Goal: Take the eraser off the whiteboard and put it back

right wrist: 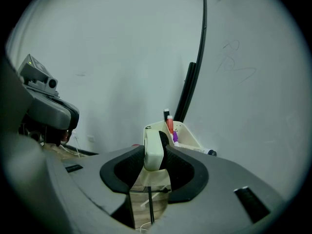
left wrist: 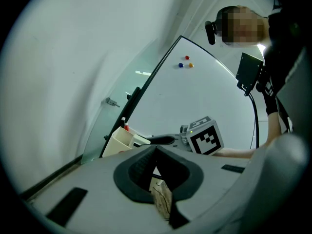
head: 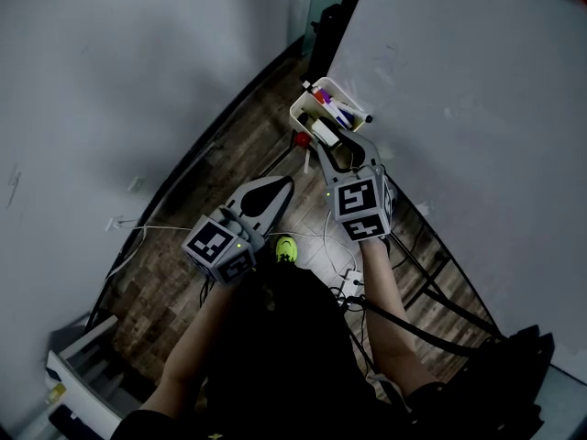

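Head view, far left: the left gripper (head: pixel 280 189) hangs over the wooden floor (head: pixel 183 273), its jaws pressed together with nothing between them. To its right, the right gripper (head: pixel 332 147) pinches the white eraser (right wrist: pixel 153 149) on edge between its pads. The eraser is off the whiteboard (head: pixel 477 108), just before the cream tray (head: pixel 297 111) of markers (head: pixel 332 106) set against the board.
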